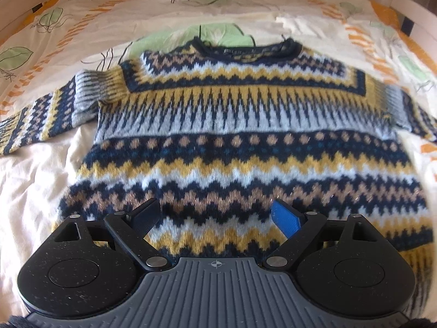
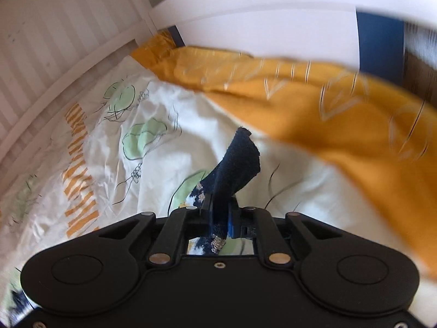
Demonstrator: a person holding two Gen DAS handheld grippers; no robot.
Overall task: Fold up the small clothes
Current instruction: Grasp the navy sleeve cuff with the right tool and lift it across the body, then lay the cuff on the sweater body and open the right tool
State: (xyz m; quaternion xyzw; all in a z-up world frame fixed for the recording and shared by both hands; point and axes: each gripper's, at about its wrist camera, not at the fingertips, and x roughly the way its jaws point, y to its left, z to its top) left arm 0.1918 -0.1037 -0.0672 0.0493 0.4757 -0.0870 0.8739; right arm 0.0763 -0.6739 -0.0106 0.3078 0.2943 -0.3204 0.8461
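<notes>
Knit sweater spread on the bed, 1 cuff pinched

The navy, mustard and pale-blue zigzag knit sweater [image 1: 240, 142] lies flat on the leaf-print sheet [image 1: 169, 8]; left gripper [image 1: 218, 216] spread above its hem, right gripper [image 2: 220, 207] pinching its navy cuff [image 2: 237, 161]. Soft, floppy: grip edges.

The left hand-held gripper [image 1: 217, 214] hovers with fingers spread; the right hand-held gripper [image 2: 220, 213] is clamped tight.

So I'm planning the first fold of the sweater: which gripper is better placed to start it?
Right. The right gripper is already shut on a navy edge of the sweater; the left gripper hangs open above the hem, holding nothing.
</notes>
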